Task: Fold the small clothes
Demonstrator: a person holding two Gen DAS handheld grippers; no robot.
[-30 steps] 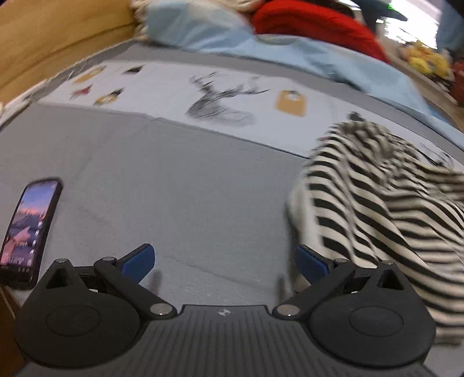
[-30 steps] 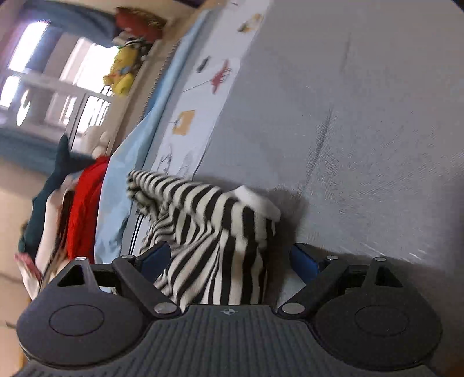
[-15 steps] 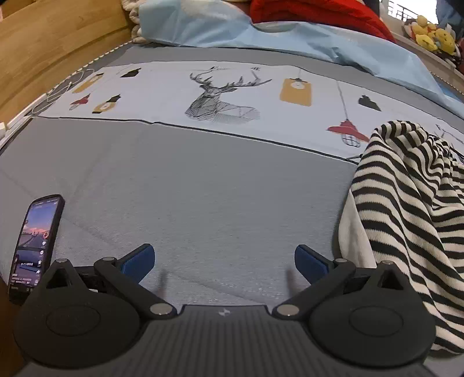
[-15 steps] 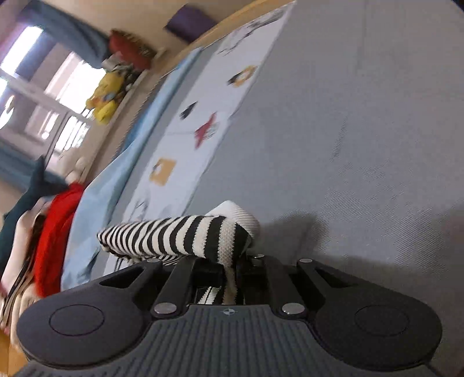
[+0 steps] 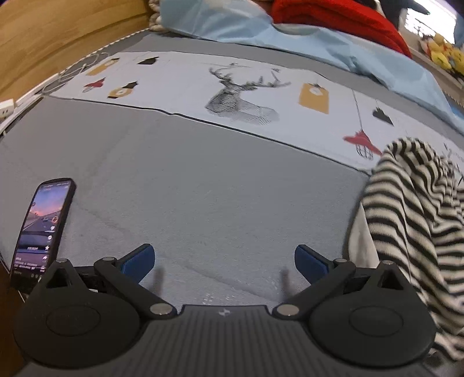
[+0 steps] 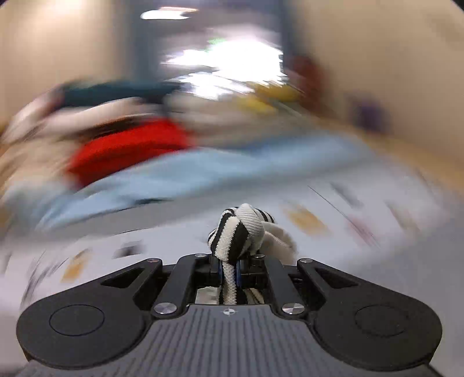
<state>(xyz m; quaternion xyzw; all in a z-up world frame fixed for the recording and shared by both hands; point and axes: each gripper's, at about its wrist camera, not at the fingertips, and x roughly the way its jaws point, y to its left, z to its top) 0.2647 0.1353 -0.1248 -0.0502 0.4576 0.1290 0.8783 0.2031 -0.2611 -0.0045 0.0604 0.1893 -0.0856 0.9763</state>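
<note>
A black-and-white striped knit garment (image 5: 414,220) hangs bunched at the right of the left wrist view, lifted off the grey bed cover (image 5: 203,185). My left gripper (image 5: 224,258) stands open just above the cover, to the left of the garment, with nothing between its blue pads. In the right wrist view my right gripper (image 6: 229,271) is shut on a bunched edge of the striped garment (image 6: 240,229), which bulges out above the jaws. The rest of that view is smeared by motion.
A phone (image 5: 43,223) with a lit screen lies at the left edge of the bed. A printed pale sheet (image 5: 240,95) with a deer drawing crosses the cover. Behind it lie a light blue blanket (image 5: 333,49), red fabric (image 5: 333,14) and a wooden board (image 5: 58,34).
The right gripper closed on the striped garment's edge and swung up with it, so its view now points across the bed. In the left view the garment has shifted to the right.
</note>
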